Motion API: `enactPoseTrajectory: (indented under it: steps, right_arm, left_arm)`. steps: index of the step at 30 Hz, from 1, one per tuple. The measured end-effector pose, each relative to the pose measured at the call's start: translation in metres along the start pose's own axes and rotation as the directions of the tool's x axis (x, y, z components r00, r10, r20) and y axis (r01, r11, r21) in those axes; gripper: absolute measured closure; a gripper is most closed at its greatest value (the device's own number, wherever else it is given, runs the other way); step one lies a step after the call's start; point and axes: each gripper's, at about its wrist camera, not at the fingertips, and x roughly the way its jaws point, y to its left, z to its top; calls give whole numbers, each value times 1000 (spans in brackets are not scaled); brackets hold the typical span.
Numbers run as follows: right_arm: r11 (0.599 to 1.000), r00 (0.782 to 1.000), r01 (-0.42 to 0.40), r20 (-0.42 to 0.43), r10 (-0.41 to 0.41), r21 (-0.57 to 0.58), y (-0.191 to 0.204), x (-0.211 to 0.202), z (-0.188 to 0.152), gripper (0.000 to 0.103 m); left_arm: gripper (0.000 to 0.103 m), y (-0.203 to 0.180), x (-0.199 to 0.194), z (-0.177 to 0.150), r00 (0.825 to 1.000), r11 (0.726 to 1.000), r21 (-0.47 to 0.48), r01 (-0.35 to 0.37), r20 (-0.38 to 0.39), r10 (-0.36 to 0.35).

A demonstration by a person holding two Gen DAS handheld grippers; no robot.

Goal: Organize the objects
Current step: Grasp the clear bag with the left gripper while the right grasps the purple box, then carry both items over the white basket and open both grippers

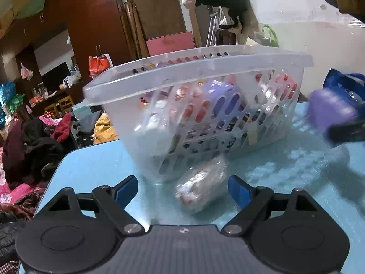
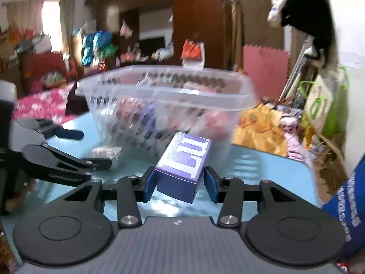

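A clear slotted plastic basket (image 1: 205, 68) holding several packets stands on the blue table (image 1: 91, 166); it also shows in the right wrist view (image 2: 164, 91). A clear-wrapped packet (image 1: 200, 185) lies on the table just in front of the basket, between the fingers of my open left gripper (image 1: 182, 191). My right gripper (image 2: 180, 182) is shut on a purple box (image 2: 182, 164), held above the table near the basket. The purple box (image 1: 328, 111) and right gripper show blurred at the right of the left wrist view. The left gripper (image 2: 86, 146) and packet (image 2: 102, 153) show in the right wrist view.
The table's left edge (image 1: 57, 159) drops to piles of clothes (image 1: 34, 146). Yellow and green bags (image 2: 296, 118) crowd the far right side. A blue bag (image 1: 342, 84) sits behind the right gripper. A wardrobe and a pink foam mat (image 1: 168, 42) stand behind.
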Motion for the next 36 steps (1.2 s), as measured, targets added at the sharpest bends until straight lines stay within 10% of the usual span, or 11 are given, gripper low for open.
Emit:
enactPoseTrajectory:
  steps: [3,6,17,26,32,34,36]
  right_arm:
    - [1000,999,21,48,-22,19,-12,-26,-6,54]
    - [999,997,39,67,-40,18,-11,-33,-6,54]
    - [999,993,21,115,-24,26,-7,-43,-7,54]
    - [999,965,6,263,8,-52,29,-51,62,55]
    - [996,978,29,208,-10,-89,35,12,131,54]
    - [991,985,48,173,-26,-122,33,38,138,48]
    - [985,986,88,151,-66,-146,29,57,142,9]
  left_arm:
    - [14,-11,7,3,1000,1000,22,-1,-26,1]
    - [42,-19,9,1,999,999,43,-32,-39,34]
    - [44,-6,-57,-10,989,1000,9,2,149,-3]
    - [43,32,-105,79,951,998,-53,40,310,-22]
    - [43,47,-52,138,978,994,-112,5,208,18]
    - [40,52,-30,142,986,991,-134,4,164,18]
    - [23,58,-8,141,993,986,-166,-2,113,21]
